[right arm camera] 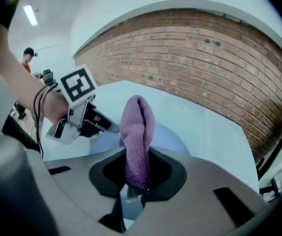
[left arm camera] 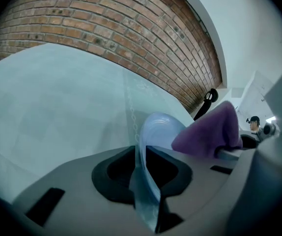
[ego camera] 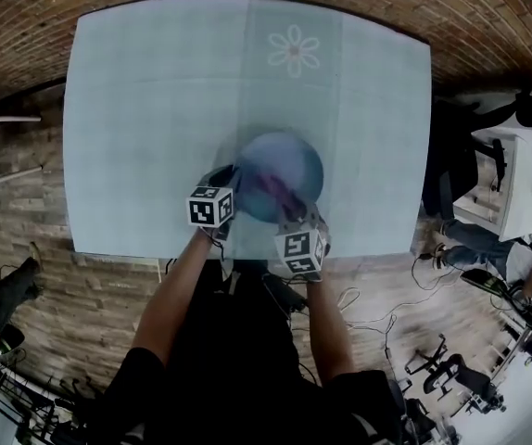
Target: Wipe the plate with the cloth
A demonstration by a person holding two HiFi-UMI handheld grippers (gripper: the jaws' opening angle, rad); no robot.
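Head view: the left gripper is clenched on the rim of the pale blue plate, which is held over the near part of the light table. The left gripper view shows the plate's edge pinched between the jaws and standing tilted. The right gripper grasps the folded purple cloth, which stands up from its jaws just in front of the plate's face.
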